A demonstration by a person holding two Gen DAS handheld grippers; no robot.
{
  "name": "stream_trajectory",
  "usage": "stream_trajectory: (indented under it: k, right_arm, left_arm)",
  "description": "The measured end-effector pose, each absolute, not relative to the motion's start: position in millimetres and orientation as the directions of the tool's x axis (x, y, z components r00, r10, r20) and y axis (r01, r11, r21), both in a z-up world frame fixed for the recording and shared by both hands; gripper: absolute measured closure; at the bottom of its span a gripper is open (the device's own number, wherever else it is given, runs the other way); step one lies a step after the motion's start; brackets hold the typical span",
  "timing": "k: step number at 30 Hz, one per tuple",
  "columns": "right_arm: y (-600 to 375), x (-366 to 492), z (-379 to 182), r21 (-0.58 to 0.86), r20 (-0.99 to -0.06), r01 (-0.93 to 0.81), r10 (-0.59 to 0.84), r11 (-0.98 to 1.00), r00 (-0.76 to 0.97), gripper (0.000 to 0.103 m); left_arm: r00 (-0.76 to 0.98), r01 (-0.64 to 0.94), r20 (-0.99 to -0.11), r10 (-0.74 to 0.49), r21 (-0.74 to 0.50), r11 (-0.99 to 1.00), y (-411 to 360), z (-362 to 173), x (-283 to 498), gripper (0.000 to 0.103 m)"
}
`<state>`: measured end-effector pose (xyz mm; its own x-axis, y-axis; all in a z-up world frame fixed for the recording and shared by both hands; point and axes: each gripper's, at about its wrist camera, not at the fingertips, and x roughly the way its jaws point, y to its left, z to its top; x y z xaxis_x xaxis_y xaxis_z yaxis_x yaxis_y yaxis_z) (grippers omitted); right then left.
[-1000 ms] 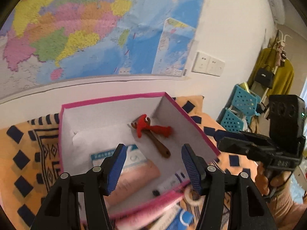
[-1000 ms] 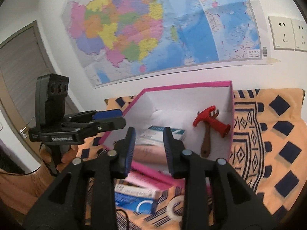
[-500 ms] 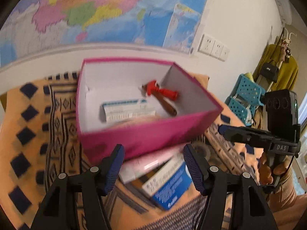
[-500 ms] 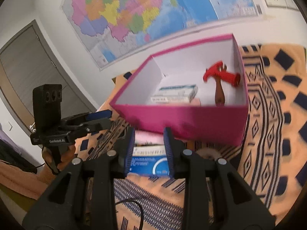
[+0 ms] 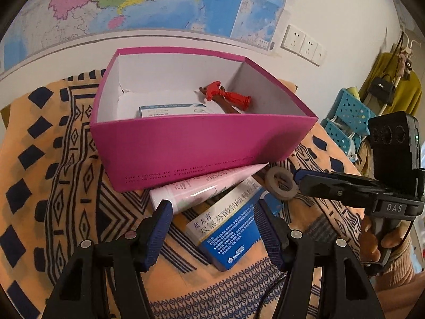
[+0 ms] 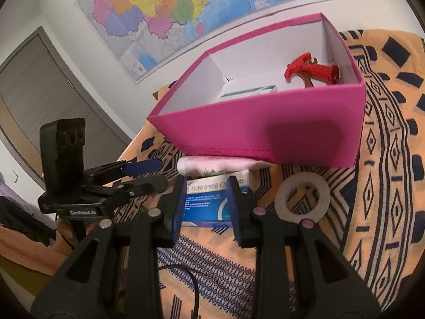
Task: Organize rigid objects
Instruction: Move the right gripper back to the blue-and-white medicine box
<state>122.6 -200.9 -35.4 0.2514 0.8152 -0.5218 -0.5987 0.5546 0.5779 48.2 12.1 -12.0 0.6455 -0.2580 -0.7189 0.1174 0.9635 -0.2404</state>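
A pink box (image 5: 202, 148) (image 6: 265, 135) stands on the patterned cloth. Inside lie a red toy hammer (image 5: 228, 97) (image 6: 310, 70), a brown toy tool partly under it, and a white medicine carton (image 5: 170, 109) (image 6: 247, 91). In front of the box lie a pink tube (image 5: 209, 188) (image 6: 217, 165), a blue-and-white medicine box (image 5: 228, 228) (image 6: 212, 199) and a tape ring (image 5: 281, 183) (image 6: 302, 196). My left gripper (image 5: 212, 226) is open above the blue box, empty. My right gripper (image 6: 204, 202) is open a little, its fingers on either side of the blue box's near end.
The orange cloth (image 5: 53, 186) covers the surface. A wall map (image 5: 132, 0) and sockets (image 5: 302, 43) are behind. Blue baskets (image 5: 348, 117) and hanging clothes stand at the right. A grey door (image 6: 39, 85) is at the left.
Both grippers have drawn back and dropped from over the box's inside to the items in front of it. The blue medicine box now lies between each gripper's fingers.
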Motion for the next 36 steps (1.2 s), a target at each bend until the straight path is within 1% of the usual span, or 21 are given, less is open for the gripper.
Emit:
stream_trajectory:
  k: [14, 27, 28, 31, 36]
  right_arm:
    - [-195.9, 123.4, -49.8, 0.589, -0.551, -0.563, 0.798, 0.580, 0.244, 0.070]
    - [-190.7, 129.9, -63.8, 0.574, -0.592, -0.534, 0.765, 0.621, 0.254, 0.069]
    - [-190.3, 130.3, -65.1, 0.573, -0.594, -0.533, 0.763, 0.623, 0.253, 0.068]
    - [-188.7, 132.1, -68.7, 0.569, -0.600, -0.529, 0.757, 0.630, 0.258, 0.055]
    - [-184.0, 133.7, -73.6, 0.568, -0.606, -0.531, 0.756, 0.629, 0.248, 0.055]
  left_arm:
    - [0.624, 0.098, -0.742, -0.243, -0.234, 0.967, 9.8, -25.7, 43.9, 0.038]
    - [0.574, 0.088, -0.771, -0.276, -0.277, 0.957, 10.5, -46.1, 39.5, 0.038]
    - [0.571, 0.090, -0.772, -0.280, -0.280, 0.956, 9.9, -47.0, 39.2, 0.038]
    - [0.560, 0.098, -0.775, -0.294, -0.290, 0.952, 7.4, -49.6, 39.1, 0.038]
    - [0.548, 0.105, -0.775, -0.314, -0.308, 0.945, 5.9, -51.6, 41.2, 0.040]
